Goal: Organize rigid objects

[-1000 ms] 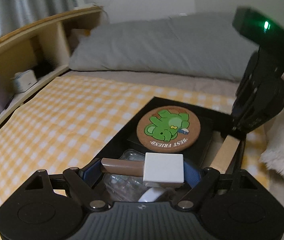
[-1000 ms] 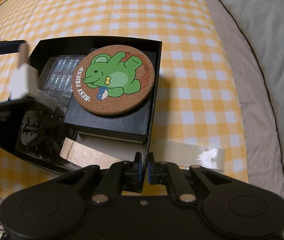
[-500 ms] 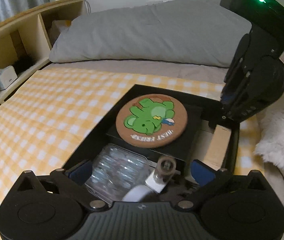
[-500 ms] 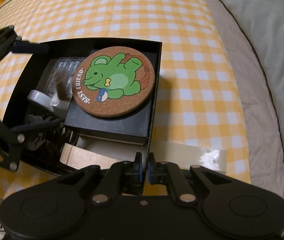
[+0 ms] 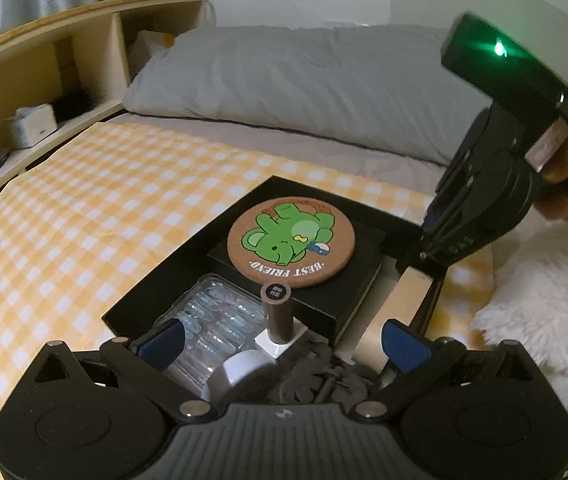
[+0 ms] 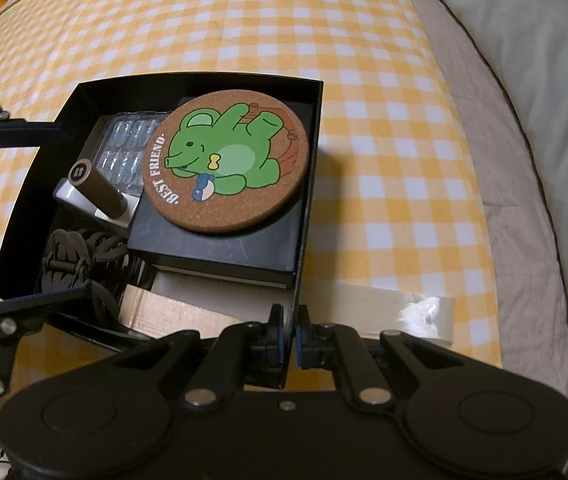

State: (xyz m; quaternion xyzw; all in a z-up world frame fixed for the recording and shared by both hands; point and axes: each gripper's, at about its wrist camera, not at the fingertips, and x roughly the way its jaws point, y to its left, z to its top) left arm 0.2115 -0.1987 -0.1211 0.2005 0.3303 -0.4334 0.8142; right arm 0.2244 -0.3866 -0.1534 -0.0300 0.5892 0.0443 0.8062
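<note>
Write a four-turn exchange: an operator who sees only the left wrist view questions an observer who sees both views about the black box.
Operator: Is the right gripper actually gripping the black box?
Observer: Yes. Its jaws are shut on the box's wall, one pad inside, one outside.
Operator: Does anything lie beyond that wall?
Observer: A pale strip with a glossy end lies on the checked cloth, outside the box.

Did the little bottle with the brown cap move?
Yes. The bottle left the left gripper and now stands inside the black box, beside the coaster.
</note>
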